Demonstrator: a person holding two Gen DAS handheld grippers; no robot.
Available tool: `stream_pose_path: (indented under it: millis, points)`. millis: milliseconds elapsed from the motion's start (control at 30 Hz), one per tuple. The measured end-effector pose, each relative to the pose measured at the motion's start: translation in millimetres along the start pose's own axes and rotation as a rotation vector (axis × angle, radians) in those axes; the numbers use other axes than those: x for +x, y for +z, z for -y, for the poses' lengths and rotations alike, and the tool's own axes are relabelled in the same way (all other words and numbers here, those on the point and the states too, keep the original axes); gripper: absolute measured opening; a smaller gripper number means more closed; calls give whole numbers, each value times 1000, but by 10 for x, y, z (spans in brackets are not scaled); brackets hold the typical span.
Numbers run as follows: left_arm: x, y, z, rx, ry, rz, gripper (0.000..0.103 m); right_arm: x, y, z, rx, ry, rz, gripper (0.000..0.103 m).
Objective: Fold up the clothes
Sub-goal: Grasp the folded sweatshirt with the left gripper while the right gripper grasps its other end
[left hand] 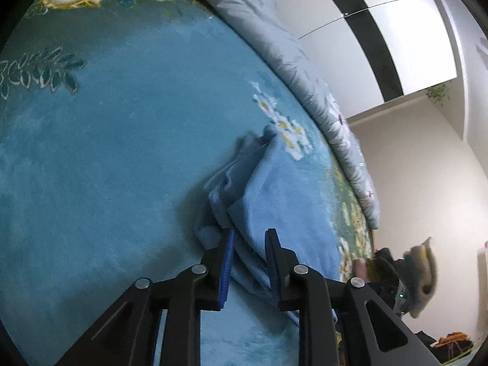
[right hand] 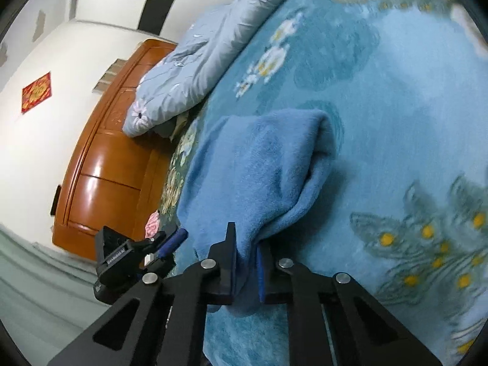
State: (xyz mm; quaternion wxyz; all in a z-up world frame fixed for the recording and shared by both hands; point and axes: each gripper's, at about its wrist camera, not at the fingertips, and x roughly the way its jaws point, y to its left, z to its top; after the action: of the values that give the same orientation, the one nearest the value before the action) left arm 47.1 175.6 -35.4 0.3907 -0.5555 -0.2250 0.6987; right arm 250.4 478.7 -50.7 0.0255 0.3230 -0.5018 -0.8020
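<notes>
Teal floral bedspread (right hand: 396, 97) bearing a folded blue garment (right hand: 268, 164) beside the grey quilt (right hand: 195, 70); right tool (right hand: 247, 262) pinches its near edge, while left tool (left hand: 248, 262) apparently straddles the opposite edge, jaws narrowly parted.

Dim bluish indoor light, fisheye-bent edges (dark corners), slight blur

We are in a home bedroom: a wide bed under a teal floral blanket (right hand: 396, 97), a grey-blue quilt (right hand: 195, 70) bunched along its far edge, a polished wooden headboard (right hand: 106, 167) at the left, and a red paper decoration (right hand: 36, 96) on the white wall.
</notes>
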Motion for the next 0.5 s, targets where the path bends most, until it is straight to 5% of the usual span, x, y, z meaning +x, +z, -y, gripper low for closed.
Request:
stream_pose_path:
  millis: [200, 333, 500]
  points:
    - [66, 32, 267, 81, 7, -17, 43, -455, 125, 87, -81, -26, -46, 10]
    - [425, -11, 451, 109, -23, -111, 45, -750, 160, 240, -100, -63, -70, 10]
    - [868, -66, 654, 180, -8, -194, 62, -984, 192, 400, -70, -62, -39, 10]
